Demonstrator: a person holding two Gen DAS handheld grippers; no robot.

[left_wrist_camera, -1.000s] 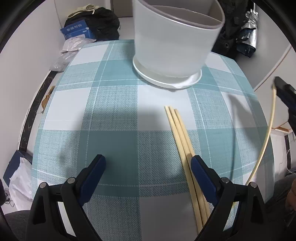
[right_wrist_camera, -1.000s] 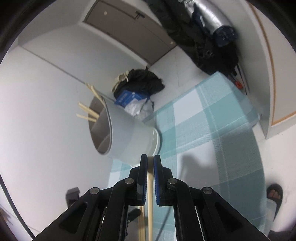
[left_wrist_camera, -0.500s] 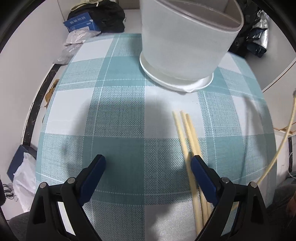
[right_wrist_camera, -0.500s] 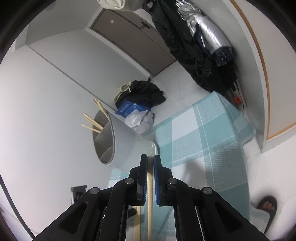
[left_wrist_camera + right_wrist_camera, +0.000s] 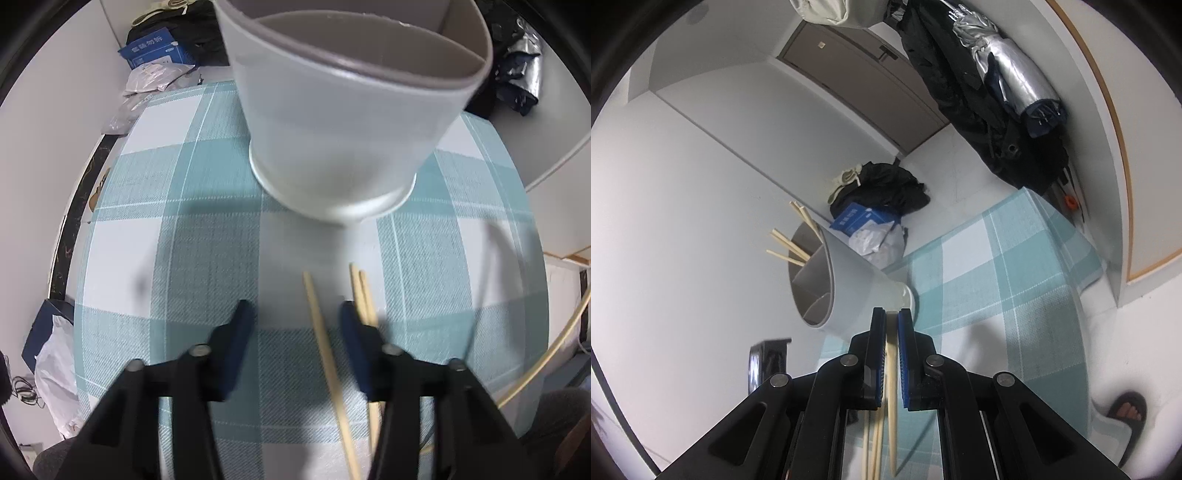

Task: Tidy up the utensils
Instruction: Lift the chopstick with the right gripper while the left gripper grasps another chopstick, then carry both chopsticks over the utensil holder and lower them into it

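left fingers (image 5: 291, 325), just closing, straddle one chopstick (image 5: 325, 350) untouched on the tablecloth (image 5: 207, 258); right fingers (image 5: 892, 332) clamp another chopstick (image 5: 892, 373).

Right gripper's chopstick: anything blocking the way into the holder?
Nothing visible. The right gripper is shut on a chopstick; the white holder lies just ahead, with chopsticks only in its far compartment.
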